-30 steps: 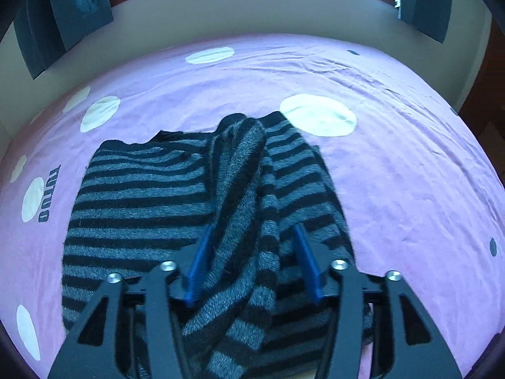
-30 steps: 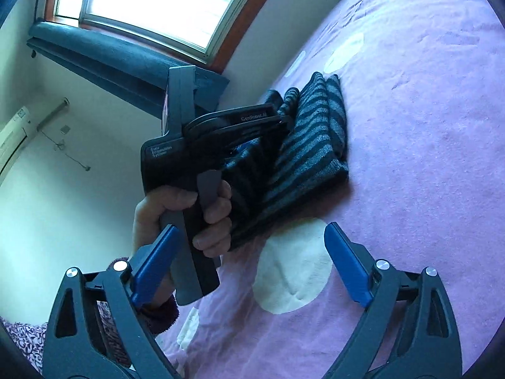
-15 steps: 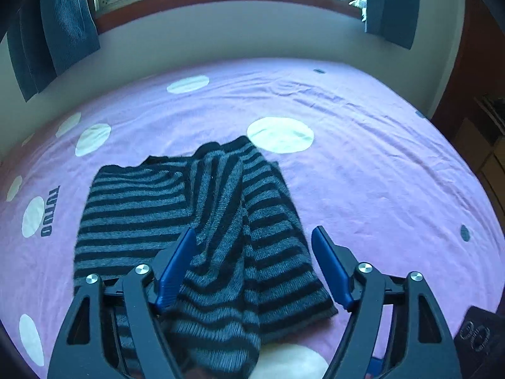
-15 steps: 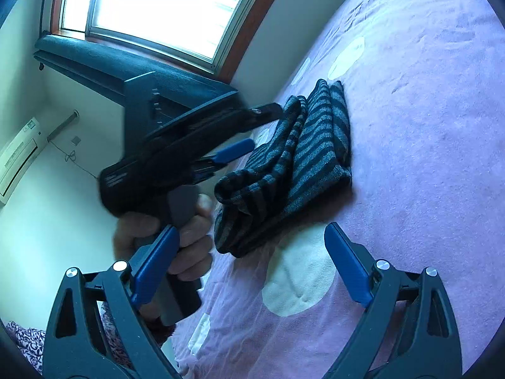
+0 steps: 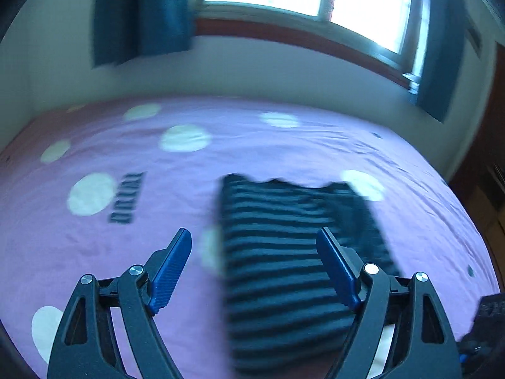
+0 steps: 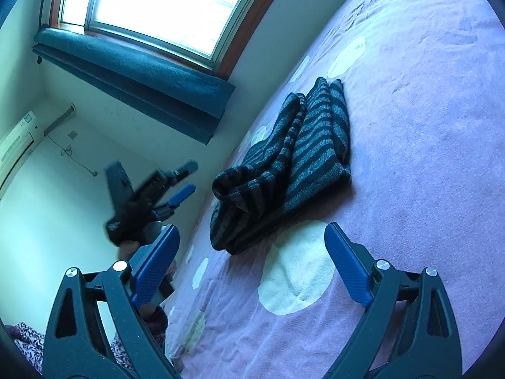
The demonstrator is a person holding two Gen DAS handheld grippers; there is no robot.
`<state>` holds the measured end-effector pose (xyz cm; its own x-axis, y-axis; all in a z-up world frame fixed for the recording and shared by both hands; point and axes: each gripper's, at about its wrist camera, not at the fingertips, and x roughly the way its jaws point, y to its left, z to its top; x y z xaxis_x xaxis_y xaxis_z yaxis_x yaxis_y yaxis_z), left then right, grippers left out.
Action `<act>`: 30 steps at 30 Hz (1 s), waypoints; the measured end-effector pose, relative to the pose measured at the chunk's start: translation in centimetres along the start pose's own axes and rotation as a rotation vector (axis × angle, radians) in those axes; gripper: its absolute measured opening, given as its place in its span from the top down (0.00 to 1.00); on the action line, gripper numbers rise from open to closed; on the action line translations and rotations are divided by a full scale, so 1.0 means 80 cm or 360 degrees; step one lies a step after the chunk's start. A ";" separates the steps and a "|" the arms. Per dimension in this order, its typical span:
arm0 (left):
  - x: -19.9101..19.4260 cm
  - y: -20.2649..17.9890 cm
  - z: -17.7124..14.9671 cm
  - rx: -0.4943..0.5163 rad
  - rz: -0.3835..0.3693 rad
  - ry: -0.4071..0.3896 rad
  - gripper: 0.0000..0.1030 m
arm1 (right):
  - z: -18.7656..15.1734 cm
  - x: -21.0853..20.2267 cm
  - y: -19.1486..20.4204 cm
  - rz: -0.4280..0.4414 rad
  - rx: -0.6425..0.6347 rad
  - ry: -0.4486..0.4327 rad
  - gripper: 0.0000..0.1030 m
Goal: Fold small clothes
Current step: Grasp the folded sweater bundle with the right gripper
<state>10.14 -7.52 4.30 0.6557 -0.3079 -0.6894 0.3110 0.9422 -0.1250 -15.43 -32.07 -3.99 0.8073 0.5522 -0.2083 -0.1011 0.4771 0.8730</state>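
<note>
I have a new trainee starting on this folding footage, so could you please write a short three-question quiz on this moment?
1. True or false: the left gripper is clamped on the striped sweater.
2. What lies directly under the sweater? A) a wooden floor B) the purple bedsheet with white dots C) a plastic tray
3. In the right wrist view, are the jaws of the right gripper open or shut?

Key:
1. False; its jaws have just been opening and stand wide with nothing held, the sweater lying on the sheet.
2. B.
3. Open, nothing between them.
</note>
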 end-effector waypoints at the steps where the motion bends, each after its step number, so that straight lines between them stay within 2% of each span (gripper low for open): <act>1: 0.009 0.019 -0.003 -0.0038 -0.0003 0.0015 0.22 | 0.000 0.002 0.002 -0.0017 -0.0013 0.0017 0.10; 4: 0.043 0.070 -0.024 -0.0204 -0.0091 0.0108 0.22 | 0.000 0.008 0.011 -0.0083 -0.0061 0.0074 0.10; 8: 0.070 0.093 -0.044 -0.0374 -0.0230 0.0161 0.22 | 0.020 0.016 0.026 -0.0139 -0.0109 0.0112 0.10; 10: 0.076 0.090 -0.046 -0.0371 -0.0277 0.0185 0.22 | 0.045 0.026 0.029 -0.0150 -0.0075 0.0107 0.10; 12: 0.073 0.088 -0.045 -0.0327 -0.0274 0.0155 0.22 | 0.074 0.044 0.031 -0.0170 -0.0060 0.0127 0.10; 15: 0.071 0.085 -0.047 -0.0300 -0.0282 0.0142 0.22 | 0.122 0.089 0.034 -0.0235 -0.0119 0.0184 0.10; 19: 0.078 0.095 -0.048 -0.0348 -0.0324 0.0169 0.22 | 0.179 0.159 0.021 -0.0344 -0.0141 0.0283 0.11; 23: 0.083 0.100 -0.048 -0.0388 -0.0337 0.0194 0.21 | 0.208 0.214 0.007 -0.0483 -0.0179 0.0387 0.20; 25: 0.083 0.101 -0.048 -0.0392 -0.0339 0.0196 0.21 | 0.213 0.235 0.001 -0.0528 -0.0187 0.0445 0.22; 28: 0.083 0.099 -0.049 -0.0382 -0.0329 0.0196 0.21 | 0.213 0.261 -0.004 -0.0562 -0.0205 0.0521 0.31; 30: 0.084 0.099 -0.049 -0.0383 -0.0327 0.0198 0.20 | 0.211 0.274 -0.005 -0.0580 -0.0215 0.0561 0.46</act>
<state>14.31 -1.61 -4.10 0.5025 -0.4902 -0.7122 0.2471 0.8708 -0.4250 12.10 -31.71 -1.47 0.5618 0.5191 -0.6441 0.0571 0.7524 0.6562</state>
